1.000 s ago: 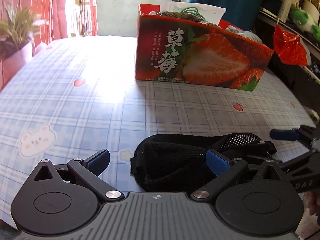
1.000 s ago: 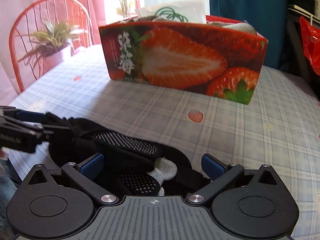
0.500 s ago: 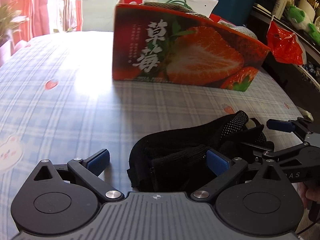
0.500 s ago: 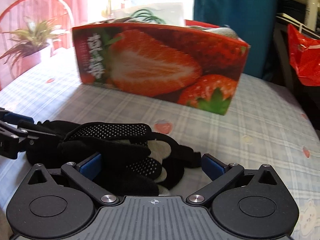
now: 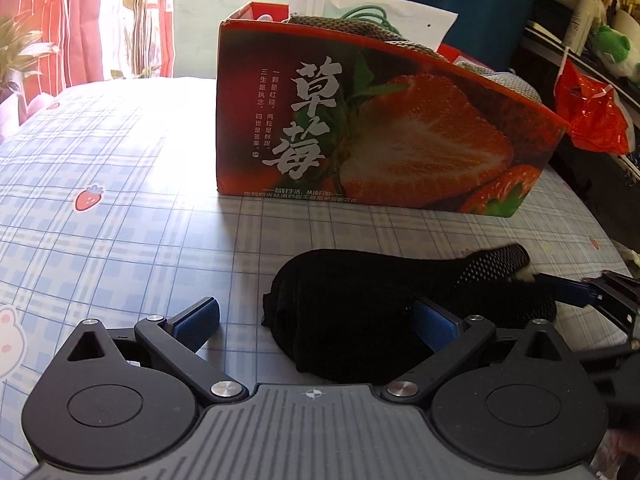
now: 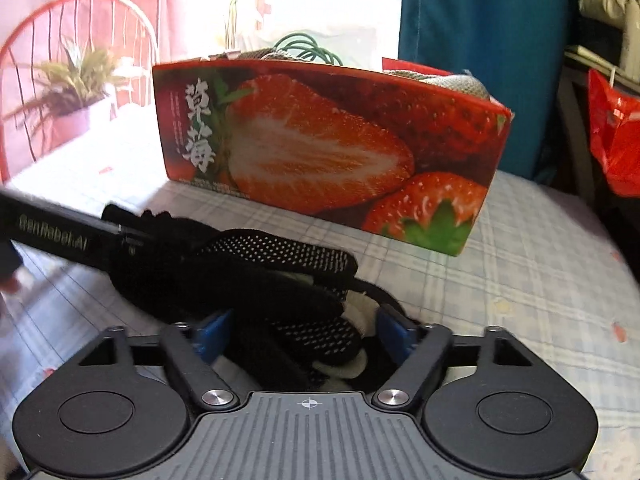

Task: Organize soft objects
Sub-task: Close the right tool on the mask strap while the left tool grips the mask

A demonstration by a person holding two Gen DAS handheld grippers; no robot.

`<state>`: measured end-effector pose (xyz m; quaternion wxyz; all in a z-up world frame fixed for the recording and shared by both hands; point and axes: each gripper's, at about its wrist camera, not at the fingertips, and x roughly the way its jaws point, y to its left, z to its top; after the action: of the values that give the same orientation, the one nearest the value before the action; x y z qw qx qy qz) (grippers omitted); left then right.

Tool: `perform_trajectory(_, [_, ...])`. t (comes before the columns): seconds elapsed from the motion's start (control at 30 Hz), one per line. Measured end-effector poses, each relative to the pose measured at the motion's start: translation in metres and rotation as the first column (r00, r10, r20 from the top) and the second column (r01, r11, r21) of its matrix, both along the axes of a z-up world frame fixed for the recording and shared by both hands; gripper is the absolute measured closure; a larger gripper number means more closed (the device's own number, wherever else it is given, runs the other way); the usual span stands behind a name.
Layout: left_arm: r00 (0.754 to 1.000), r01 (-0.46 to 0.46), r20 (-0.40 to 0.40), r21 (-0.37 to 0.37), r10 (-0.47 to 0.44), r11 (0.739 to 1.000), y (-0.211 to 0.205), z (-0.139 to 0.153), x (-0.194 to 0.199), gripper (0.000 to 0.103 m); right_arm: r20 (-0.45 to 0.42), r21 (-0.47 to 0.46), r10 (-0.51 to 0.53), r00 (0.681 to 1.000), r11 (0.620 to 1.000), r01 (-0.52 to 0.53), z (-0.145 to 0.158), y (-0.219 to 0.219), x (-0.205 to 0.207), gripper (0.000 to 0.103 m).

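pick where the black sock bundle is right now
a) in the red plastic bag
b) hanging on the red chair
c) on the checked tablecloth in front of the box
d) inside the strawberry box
c: the black sock bundle lies on the checked tablecloth, on the near side of the strawberry box and apart from it.

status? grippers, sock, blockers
Left gripper open, one pad against black sock. Right gripper just closing around sock's other end. Strawberry box beyond, path clear.

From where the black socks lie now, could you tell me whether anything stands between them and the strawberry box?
Nothing visible does. Only bare checked tablecloth lies between the black socks and the strawberry box. The box's near wall stands taller than the socks and already holds knitted items, so they must go over its rim.
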<state>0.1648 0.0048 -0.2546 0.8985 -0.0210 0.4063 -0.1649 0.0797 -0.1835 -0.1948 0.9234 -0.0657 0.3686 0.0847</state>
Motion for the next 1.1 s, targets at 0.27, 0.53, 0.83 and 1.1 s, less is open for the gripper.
perform_trajectory(0.27, [0.999,0.015,0.042,0.008,-0.015,1.0,0.002,-0.002,-0.01,0.0,0.013,0.146,-0.003,1.0,0.989,0.001,-0.007,-0.016,-0.001,0.05])
perform_trajectory(0.53, [0.999,0.027,0.047,-0.024,-0.026,0.999,0.009,-0.002,-0.015,0.0,0.029,0.261,-0.013,0.999,0.965,0.005,-0.01,-0.032,-0.004,0.049])
perform_trajectory(0.83, [0.998,0.035,0.062,-0.136,-0.027,0.99,0.026,0.011,-0.031,0.043,0.04,0.317,-0.026,0.999,0.948,0.012,-0.011,-0.037,-0.007,0.048])
perform_trajectory(1.1, [0.988,0.11,0.115,-0.032,-0.106,0.993,0.007,0.012,-0.033,0.066,0.04,0.331,-0.031,0.999,0.943,0.017,-0.012,-0.039,-0.008,0.048])
